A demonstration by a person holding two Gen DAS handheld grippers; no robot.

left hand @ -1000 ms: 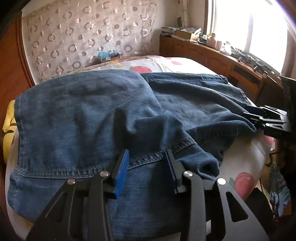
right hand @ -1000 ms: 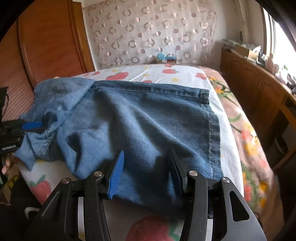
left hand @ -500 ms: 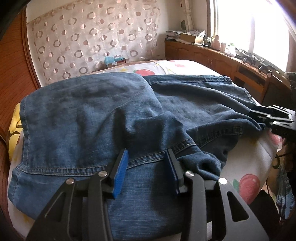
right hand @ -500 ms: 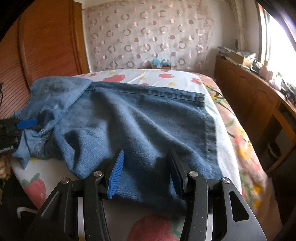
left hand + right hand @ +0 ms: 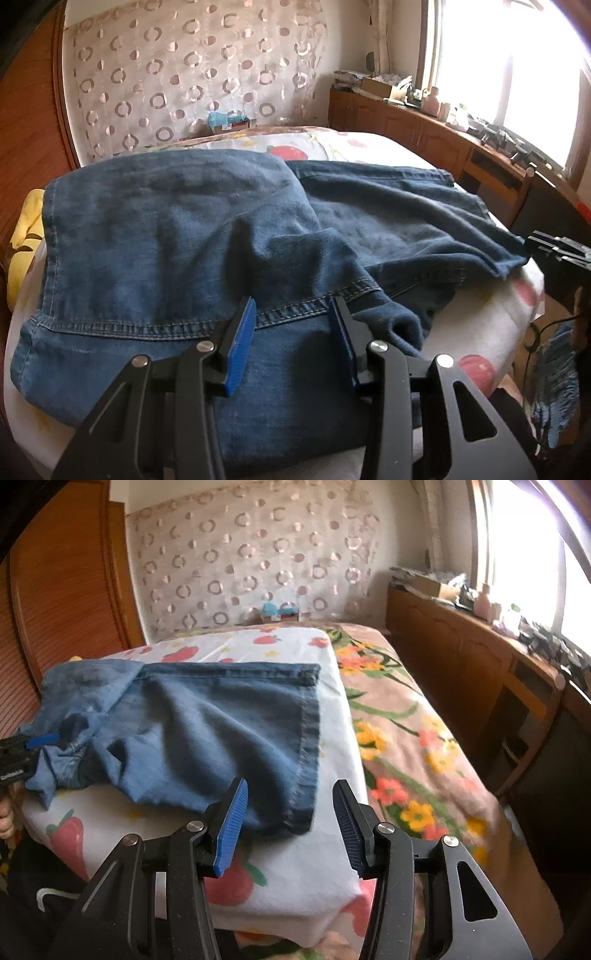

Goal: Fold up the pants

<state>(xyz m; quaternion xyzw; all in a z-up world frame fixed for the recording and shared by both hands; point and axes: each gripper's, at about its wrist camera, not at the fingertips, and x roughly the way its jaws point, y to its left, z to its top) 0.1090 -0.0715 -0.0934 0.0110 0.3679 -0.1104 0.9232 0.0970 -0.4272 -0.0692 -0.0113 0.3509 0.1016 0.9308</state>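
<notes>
Blue jeans (image 5: 166, 240) lie spread and partly folded on the bed, the upper part bunched near the front edge. My left gripper (image 5: 293, 317) hovers low over a stitched seam, jaws apart, denim lying flat beneath them and not pinched. The right wrist view shows the jeans (image 5: 221, 731) with a leg hem toward me. My right gripper (image 5: 288, 805) stands open just in front of that hem's near corner, nothing between its pads. The left gripper (image 5: 33, 742) shows at the left edge by the bunched cloth; the right gripper (image 5: 557, 249) shows at the far right.
The bed carries a white strawberry-print sheet (image 5: 295, 878) over a floral blanket (image 5: 406, 738). A wooden cabinet (image 5: 461, 657) with clutter runs under the bright window on the right. A wooden panel (image 5: 66, 590) stands on the left. A yellow cloth (image 5: 26, 229) lies beside the jeans.
My right gripper has drawn back and to the right, so the leg hem that lay under its fingers now lies ahead of them. The left gripper has hardly moved.
</notes>
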